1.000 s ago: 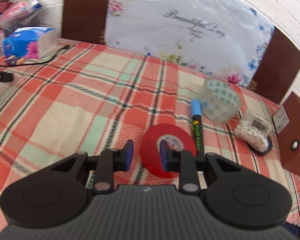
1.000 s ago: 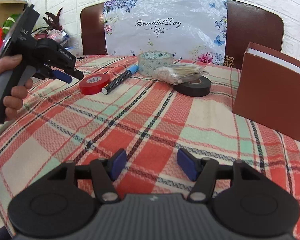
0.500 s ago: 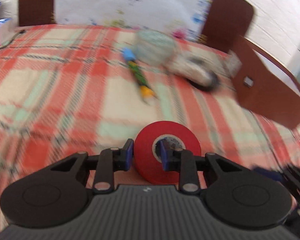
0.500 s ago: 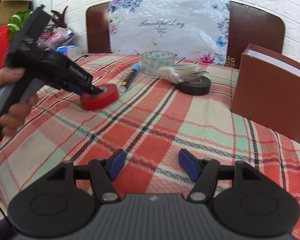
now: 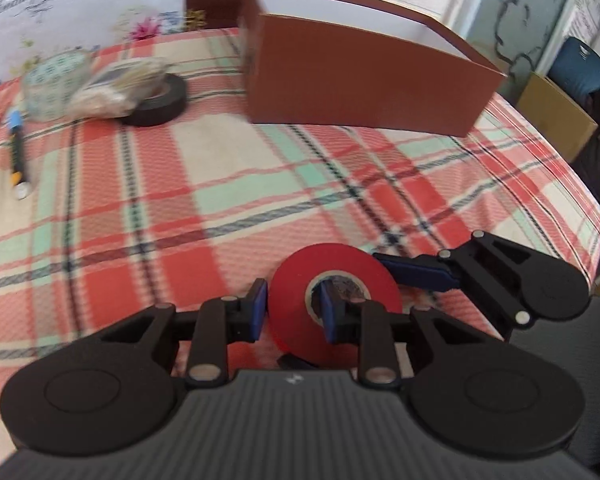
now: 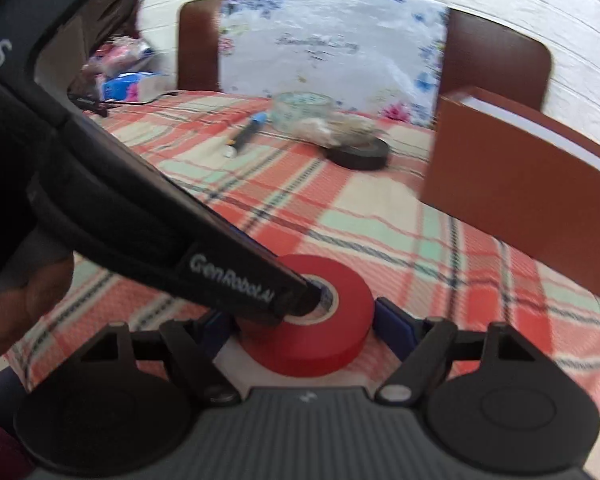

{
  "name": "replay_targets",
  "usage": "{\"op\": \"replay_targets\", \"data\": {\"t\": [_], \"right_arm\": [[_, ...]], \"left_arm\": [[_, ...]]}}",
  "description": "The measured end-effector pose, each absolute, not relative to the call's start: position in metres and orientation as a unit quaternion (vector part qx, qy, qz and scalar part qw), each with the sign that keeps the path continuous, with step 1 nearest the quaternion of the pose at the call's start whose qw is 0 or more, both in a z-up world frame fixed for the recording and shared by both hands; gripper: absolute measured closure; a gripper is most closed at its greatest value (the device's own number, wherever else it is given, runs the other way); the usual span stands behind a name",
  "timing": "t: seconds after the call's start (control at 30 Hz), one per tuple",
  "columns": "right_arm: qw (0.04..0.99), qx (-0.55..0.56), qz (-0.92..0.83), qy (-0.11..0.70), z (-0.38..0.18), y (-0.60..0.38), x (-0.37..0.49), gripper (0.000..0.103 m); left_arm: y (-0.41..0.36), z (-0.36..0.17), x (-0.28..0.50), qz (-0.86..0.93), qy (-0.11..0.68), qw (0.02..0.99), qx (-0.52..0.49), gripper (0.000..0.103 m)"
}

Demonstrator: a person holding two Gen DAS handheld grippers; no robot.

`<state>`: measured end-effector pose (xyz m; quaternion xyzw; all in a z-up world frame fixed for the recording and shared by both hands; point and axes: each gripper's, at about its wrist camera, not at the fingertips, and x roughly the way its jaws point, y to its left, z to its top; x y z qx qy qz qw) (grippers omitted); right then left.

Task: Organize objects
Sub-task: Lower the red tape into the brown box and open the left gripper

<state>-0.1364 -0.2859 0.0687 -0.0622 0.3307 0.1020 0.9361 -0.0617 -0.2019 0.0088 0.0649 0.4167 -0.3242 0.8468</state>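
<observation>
My left gripper [image 5: 294,312] is shut on a red tape roll [image 5: 376,280], one finger in its hole and the other against its outer wall. In the right wrist view the left gripper [image 6: 288,312] comes in from the left and holds the red tape roll [image 6: 340,344] between the jaws of my right gripper [image 6: 304,324]. Those jaws are opening, and their blue pads [image 6: 394,322] stand beside the roll without pressing it. The right gripper [image 5: 476,276] shows just right of the roll in the left wrist view.
A brown open box [image 5: 360,80] stands at the back right of the plaid tablecloth [image 5: 220,168]. At the back left lie a black tape roll [image 5: 156,100], a bag of white beads [image 5: 116,84], a clear patterned tape roll [image 5: 54,80] and a marker [image 5: 18,148].
The left gripper lifted the red tape roll from beside the marker and carried it right across the table, to between the right gripper's jaws. The right jaws have widened.
</observation>
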Motion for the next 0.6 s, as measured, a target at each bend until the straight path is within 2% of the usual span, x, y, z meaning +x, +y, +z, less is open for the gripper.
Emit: {"op": "replay_targets", "data": {"t": [0.43,0.5,0.6], "right_arm": [[0.947,0.018,-0.044,0.317,0.06,-0.396,-0.153,0.026],[0.947,0.026,-0.066,0.314,0.06,-0.41,-0.153,0.025],[0.947,0.044,-0.07,0.31,0.06,-0.421,-0.154,0.026]], "left_arm": [[-0.338,0.01,-0.072,-0.423,0.399,0.802,0.135,0.07],[-0.351,0.009,-0.073,-0.423,0.398,0.802,0.141,0.066],[-0.356,0.012,-0.079,-0.419,0.391,0.806,0.148,0.068]]}}
